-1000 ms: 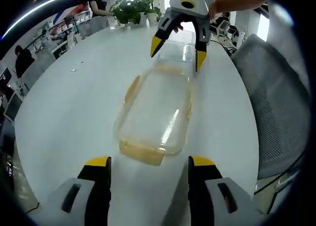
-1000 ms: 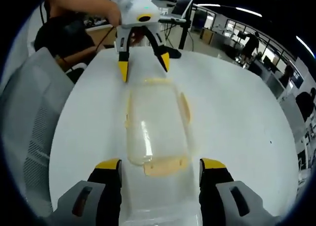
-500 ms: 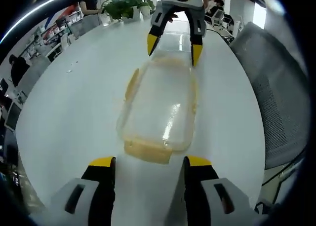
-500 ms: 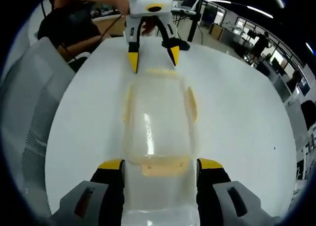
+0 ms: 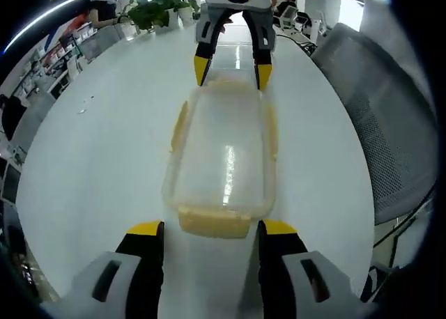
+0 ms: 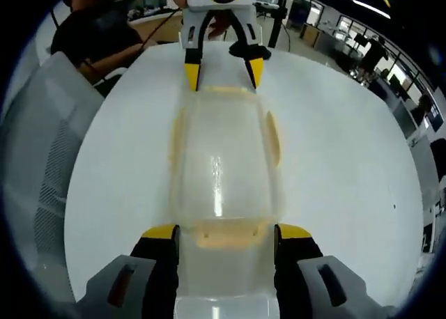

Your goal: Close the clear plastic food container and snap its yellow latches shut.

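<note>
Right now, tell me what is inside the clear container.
Nothing shows inside the clear container: the white table reads straight through its lid. The yellow latches cover the edges, and glare hides a central strip.

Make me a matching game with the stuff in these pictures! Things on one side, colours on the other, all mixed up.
Things:
1. food container
2. table
3. office chair
4. potted plant

Colours:
A. green
B. clear with yellow latches
C. grey
D. white

Pairs: 1-B, 2-D, 3-C, 4-A
</note>
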Motion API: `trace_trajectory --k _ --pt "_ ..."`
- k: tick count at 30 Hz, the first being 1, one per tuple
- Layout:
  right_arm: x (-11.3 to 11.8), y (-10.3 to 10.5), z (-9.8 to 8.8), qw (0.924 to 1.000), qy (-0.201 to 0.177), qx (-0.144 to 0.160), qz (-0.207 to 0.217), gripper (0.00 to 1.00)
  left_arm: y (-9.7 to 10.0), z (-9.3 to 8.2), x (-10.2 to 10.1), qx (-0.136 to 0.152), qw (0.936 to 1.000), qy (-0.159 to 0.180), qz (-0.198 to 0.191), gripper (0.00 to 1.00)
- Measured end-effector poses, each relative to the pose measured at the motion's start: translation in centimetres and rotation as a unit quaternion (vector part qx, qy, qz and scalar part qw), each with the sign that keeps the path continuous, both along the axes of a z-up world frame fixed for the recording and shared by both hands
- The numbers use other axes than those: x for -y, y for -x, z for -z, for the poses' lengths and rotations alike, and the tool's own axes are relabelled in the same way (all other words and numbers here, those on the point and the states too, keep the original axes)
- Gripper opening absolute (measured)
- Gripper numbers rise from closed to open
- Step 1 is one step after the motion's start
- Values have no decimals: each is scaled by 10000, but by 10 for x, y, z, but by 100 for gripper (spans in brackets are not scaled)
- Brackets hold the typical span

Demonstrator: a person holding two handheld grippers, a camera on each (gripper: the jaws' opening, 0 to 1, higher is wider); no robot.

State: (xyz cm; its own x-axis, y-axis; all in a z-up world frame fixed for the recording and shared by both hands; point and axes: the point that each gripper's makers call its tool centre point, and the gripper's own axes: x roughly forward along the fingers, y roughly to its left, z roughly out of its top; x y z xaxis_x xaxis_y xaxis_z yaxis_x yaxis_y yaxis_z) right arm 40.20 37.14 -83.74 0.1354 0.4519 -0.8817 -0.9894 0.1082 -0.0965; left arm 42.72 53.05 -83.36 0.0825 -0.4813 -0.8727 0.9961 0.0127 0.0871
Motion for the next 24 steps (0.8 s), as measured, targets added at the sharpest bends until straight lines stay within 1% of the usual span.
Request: trace_trajectory --k 3,7,8,9,10,11,12,13,14,17,20,24 --pt "0 -1 0 10000 -7 -53 25 54 0 0 1 -23 10000 -6 71 55" --pt "1 0 1 9998 -17 -179 42 53 0 0 3 -54 9998 -8 191 53" --pt "1 0 2 9998 -22 -215 30 52 -1 0 2 -11 9998 -15 192 51" --pt "1 1 2 9996 -14 -271 55 51 -3 -1 3 103 9995 -14 299 47" --pt "1 1 2 9995 -4 -302 51 51 -1 -1 2 61 9995 -49 318 43" --pt "0 1 3 9995 9 -322 48 51 2 1 1 -88 9996 -65 273 41" --pt "0 2 3 9994 21 -338 42 50 3 1 1 -145 9996 -57 255 39" --pt "0 3 3 9992 38 -406 48 48 1 1 1 -99 9995 -30 291 39" --pt "0 4 3 9990 31 -436 48 48 2 1 1 -126 9996 -31 265 39" --pt "1 4 3 9990 28 -441 39 48 1 2 1 -158 9995 -39 274 39" --pt "3 2 3 9990 55 -445 9 41 3 2 2 -144 9994 -36 324 39" --pt "3 2 3 9990 95 -448 -12 40 3 1 2 -181 9994 30 297 39"
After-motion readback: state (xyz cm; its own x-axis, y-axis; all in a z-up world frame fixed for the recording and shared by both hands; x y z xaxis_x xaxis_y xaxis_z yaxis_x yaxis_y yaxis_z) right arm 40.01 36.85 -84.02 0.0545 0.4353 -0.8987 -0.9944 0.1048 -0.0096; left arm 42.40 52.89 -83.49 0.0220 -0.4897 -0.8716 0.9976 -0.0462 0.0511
